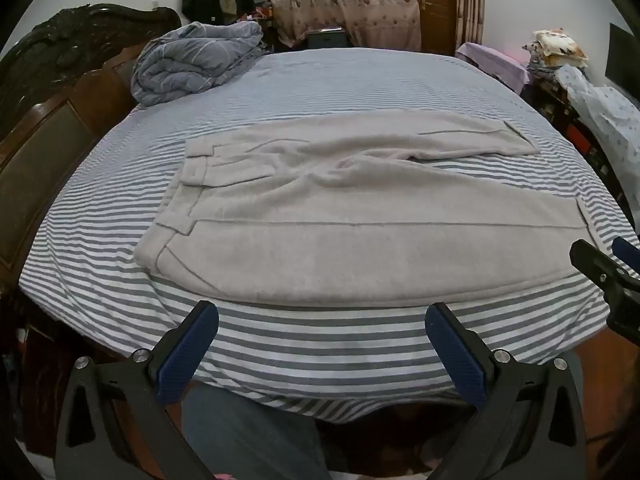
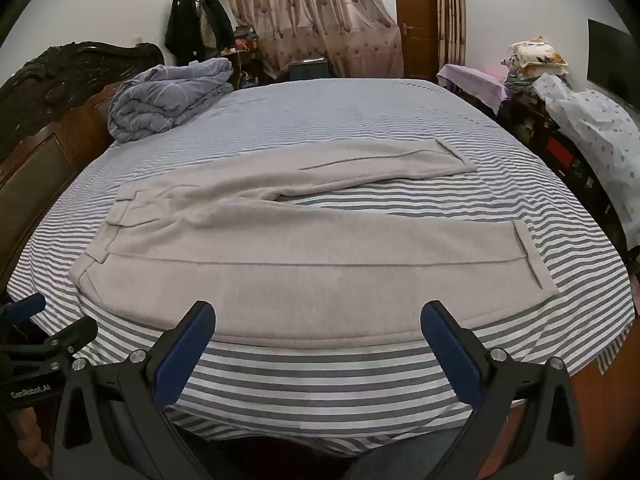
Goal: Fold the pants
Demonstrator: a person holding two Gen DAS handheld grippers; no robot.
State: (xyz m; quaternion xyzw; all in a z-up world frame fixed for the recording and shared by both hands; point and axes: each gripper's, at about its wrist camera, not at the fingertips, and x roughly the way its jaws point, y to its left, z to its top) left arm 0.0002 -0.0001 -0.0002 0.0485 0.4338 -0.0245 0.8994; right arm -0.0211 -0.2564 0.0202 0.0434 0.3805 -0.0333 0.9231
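Light grey pants (image 1: 320,216) lie spread flat on the striped bed, waistband to the left, both legs running right with a gap between them. They also show in the right wrist view (image 2: 304,248). My left gripper (image 1: 322,314) is open and empty, held just short of the near leg's lower edge. My right gripper (image 2: 318,312) is open and empty, over the near edge of the same leg. The right gripper also shows at the right edge of the left wrist view (image 1: 608,264), and the left gripper at the left edge of the right wrist view (image 2: 48,328).
The bed (image 1: 320,80) has a blue and white striped sheet. A rolled blue quilt (image 1: 192,60) lies at the far left corner by the dark wooden headboard (image 1: 48,92). Cluttered shelves and bedding (image 2: 580,120) stand along the right side.
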